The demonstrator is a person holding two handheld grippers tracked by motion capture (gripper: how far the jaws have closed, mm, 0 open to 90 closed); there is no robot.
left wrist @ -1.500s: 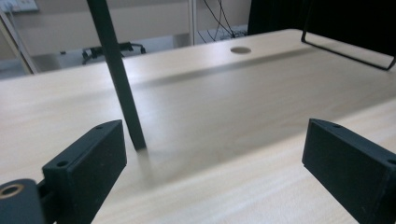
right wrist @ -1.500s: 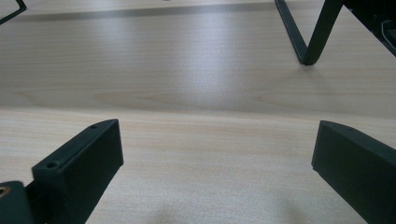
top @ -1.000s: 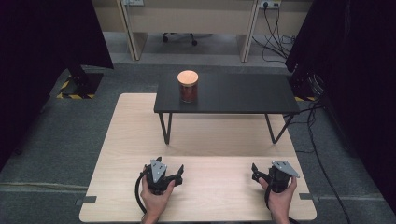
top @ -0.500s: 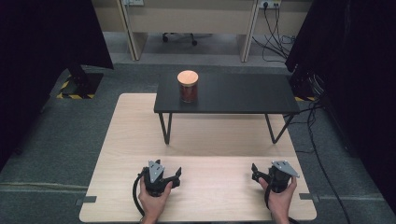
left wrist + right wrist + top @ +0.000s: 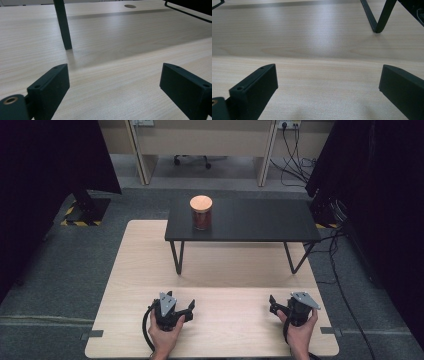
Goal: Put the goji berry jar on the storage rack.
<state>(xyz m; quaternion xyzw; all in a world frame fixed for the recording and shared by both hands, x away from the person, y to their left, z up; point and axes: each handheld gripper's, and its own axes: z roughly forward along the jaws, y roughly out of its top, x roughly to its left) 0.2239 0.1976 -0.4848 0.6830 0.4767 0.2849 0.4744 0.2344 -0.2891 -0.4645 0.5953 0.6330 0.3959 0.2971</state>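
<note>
near the front edge of the pale wooden table (image 5: 225, 270), the left gripper (image 5: 189, 307) and the right gripper (image 5: 273, 302) rest low in the person's hands, well apart, each with its jaws standing wide and only bare wood between them; the left jaws have just been closing a little. farther back stands a small black bench (image 5: 250, 222) on thin legs. toward its left end sits an upright glass jar (image 5: 201, 213) with a round wooden lid, well apart from both grippers.

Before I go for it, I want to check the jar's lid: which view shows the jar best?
The high view: the jar stands whole on the black shelf, lid on. The two gripper views look under that shelf at its legs and the tabletop, giving no sight of the jar.
</note>
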